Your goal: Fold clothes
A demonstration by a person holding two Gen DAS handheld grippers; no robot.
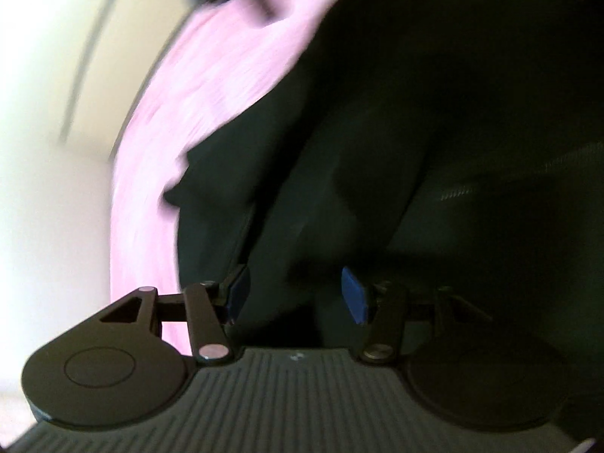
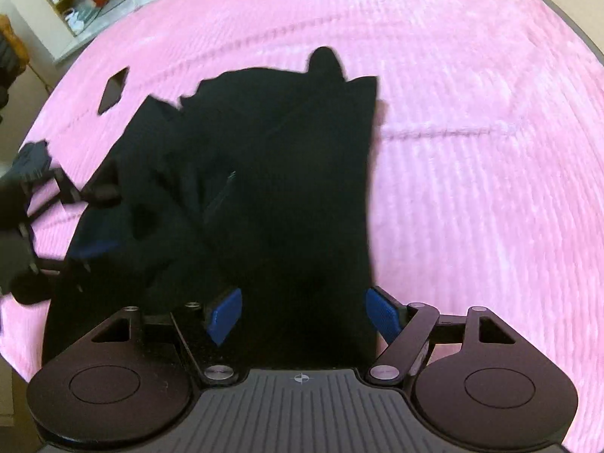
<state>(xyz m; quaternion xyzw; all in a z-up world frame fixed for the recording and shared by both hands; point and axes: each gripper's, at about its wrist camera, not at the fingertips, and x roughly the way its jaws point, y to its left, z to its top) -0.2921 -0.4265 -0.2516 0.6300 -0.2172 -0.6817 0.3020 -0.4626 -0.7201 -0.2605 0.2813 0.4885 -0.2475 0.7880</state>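
The black garment (image 2: 264, 188) lies crumpled on the pink bedspread (image 2: 472, 151). The right gripper (image 2: 304, 313) hovers spread wide over its near edge; the left gripper (image 1: 296, 294), also spread, sits low against the cloth.

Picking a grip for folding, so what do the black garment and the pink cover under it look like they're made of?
Black garment: looks like a soft matte fabric, perhaps knit or fleece; it drapes in limp folds with no shine, and a zipper line shows near its middle. Pink cover: looks like plush ribbed textile, likely chenille or fleece; fuzzy parallel ridges run across it.
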